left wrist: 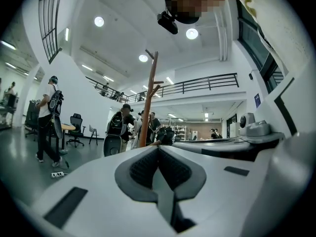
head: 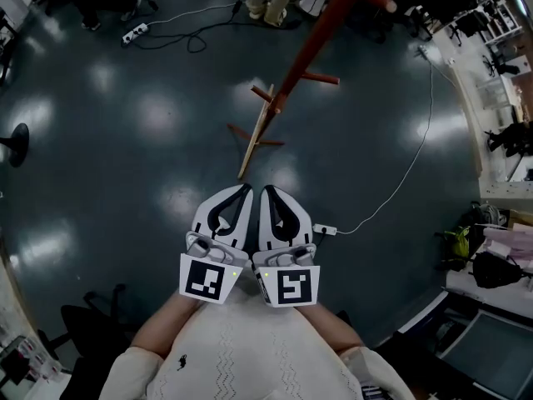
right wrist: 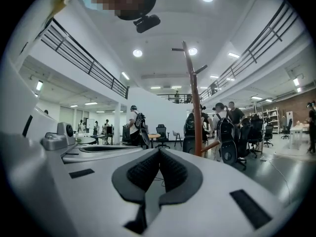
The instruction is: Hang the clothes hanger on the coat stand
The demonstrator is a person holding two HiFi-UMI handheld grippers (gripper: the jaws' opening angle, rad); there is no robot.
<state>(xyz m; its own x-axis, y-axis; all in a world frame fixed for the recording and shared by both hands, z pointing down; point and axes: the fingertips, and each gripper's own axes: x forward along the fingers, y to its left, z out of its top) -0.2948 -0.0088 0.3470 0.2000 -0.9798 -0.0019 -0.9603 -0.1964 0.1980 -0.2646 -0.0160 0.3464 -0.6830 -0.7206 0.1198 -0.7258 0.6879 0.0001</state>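
Note:
The brown wooden coat stand rises from the dark floor straight ahead of me, with short pegs sticking out of its trunk. It also shows as a tall post in the left gripper view and in the right gripper view. A pale wooden bar slants from the stand's lower part toward my gripper tips; I cannot tell whether it is a leg or the hanger. My left gripper and right gripper are held side by side near my chest, both shut with nothing between the pads.
A white cable with a plug block runs across the floor at the right. A power strip lies far left. Benches with bags line the right edge. Several people and office chairs stand beyond the stand.

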